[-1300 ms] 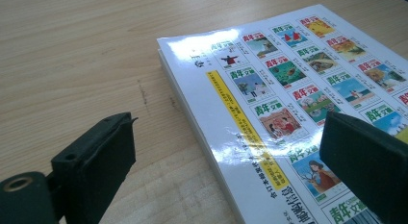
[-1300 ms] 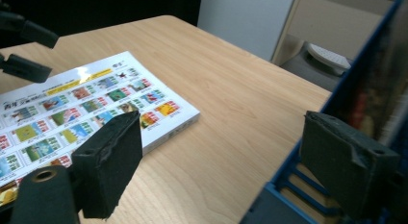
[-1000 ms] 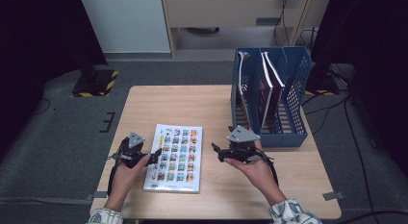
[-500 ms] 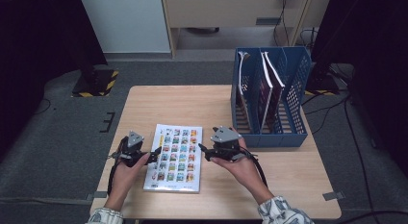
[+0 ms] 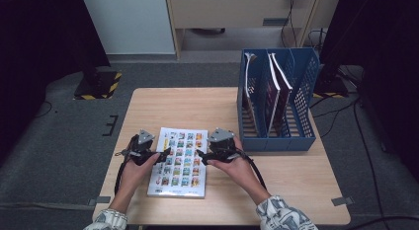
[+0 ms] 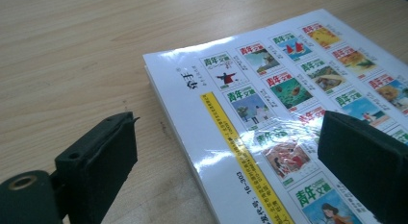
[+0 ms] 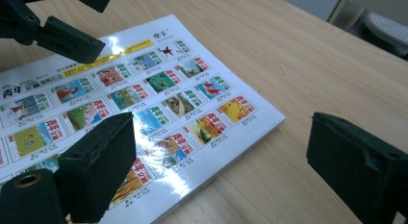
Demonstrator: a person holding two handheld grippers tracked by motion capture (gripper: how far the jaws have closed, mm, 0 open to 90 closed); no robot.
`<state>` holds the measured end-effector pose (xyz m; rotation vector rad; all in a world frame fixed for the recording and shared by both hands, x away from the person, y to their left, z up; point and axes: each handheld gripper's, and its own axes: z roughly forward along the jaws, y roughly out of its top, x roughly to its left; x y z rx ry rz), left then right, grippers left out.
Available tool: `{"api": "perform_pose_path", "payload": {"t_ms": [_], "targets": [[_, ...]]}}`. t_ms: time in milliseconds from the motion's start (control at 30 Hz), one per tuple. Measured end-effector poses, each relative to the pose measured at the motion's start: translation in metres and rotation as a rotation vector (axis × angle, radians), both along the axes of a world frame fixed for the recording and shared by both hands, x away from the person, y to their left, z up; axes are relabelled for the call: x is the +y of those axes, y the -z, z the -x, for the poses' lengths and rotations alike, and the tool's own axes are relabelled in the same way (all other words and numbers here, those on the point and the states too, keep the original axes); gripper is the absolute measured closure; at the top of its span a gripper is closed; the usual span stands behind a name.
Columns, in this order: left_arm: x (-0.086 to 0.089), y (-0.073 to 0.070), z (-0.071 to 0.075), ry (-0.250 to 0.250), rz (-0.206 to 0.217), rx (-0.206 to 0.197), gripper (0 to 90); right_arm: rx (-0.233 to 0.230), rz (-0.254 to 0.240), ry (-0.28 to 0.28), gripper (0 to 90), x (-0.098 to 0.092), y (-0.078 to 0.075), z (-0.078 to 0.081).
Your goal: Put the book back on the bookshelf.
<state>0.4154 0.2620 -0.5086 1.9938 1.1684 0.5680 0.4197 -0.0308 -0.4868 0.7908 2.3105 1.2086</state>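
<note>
A white-covered book (image 5: 180,161) printed with rows of small coloured pictures lies flat on the wooden table (image 5: 197,106). My left gripper (image 5: 163,155) is at the book's left edge. In the left gripper view its jaws (image 6: 231,147) stand wide open, one over bare wood and one over the cover (image 6: 269,89). My right gripper (image 5: 200,155) is at the book's right edge. Its jaws (image 7: 223,147) have just been opening and are open, straddling the book's edge (image 7: 159,99) without pressing on it. The left gripper (image 7: 67,36) shows across the cover.
A blue file rack (image 5: 296,92) with a few upright books stands at the table's back right, close to my right hand. The table's front edge runs just below the book. Dark floor and cables surround the table.
My right gripper has moved left and down from beside the blue rack to the book's right edge. The left gripper has stayed put.
</note>
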Motion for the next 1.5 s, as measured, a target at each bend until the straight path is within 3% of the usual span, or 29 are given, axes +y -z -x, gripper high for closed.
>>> {"api": "perform_pose_path", "payload": {"t_ms": [200, 367, 467, 733, 833, 900, 1167, 1233, 1500], "targets": [[0.006, 0.001, 0.003, -0.017, 0.018, 0.008, 6.3, 0.057, 0.017, 0.025, 13.1, 0.001, 0.005, -0.001], [0.008, 0.005, 0.004, -0.020, 0.021, 0.025, 6.6, 0.067, -0.004, 0.028, 14.3, -0.002, 0.007, -0.001], [0.007, 0.008, 0.002, -0.019, 0.031, 0.037, 6.6, 0.093, -0.019, 0.012, 12.6, -0.002, 0.010, -0.001], [0.001, 0.014, 0.001, 0.009, 0.011, 0.070, 7.4, 0.135, -0.014, -0.035, 11.4, 0.000, 0.018, 0.003], [0.000, 0.016, 0.000, 0.015, 0.021, 0.082, 7.6, 0.144, 0.002, -0.044, 11.1, 0.003, 0.022, 0.005], [0.000, 0.016, 0.001, -0.008, 0.022, 0.097, 7.6, 0.154, 0.001, -0.050, 10.6, 0.005, 0.024, 0.006], [-0.001, 0.018, 0.000, -0.003, 0.056, 0.111, 7.1, 0.188, 0.022, -0.038, 10.0, 0.006, 0.034, 0.005], [-0.002, 0.020, 0.000, -0.001, 0.083, 0.124, 7.1, 0.194, 0.021, -0.029, 10.0, 0.008, 0.036, 0.005], [-0.004, 0.022, 0.000, 0.013, 0.112, 0.143, 7.1, 0.200, 0.029, -0.029, 9.9, 0.011, 0.039, 0.007]]}}
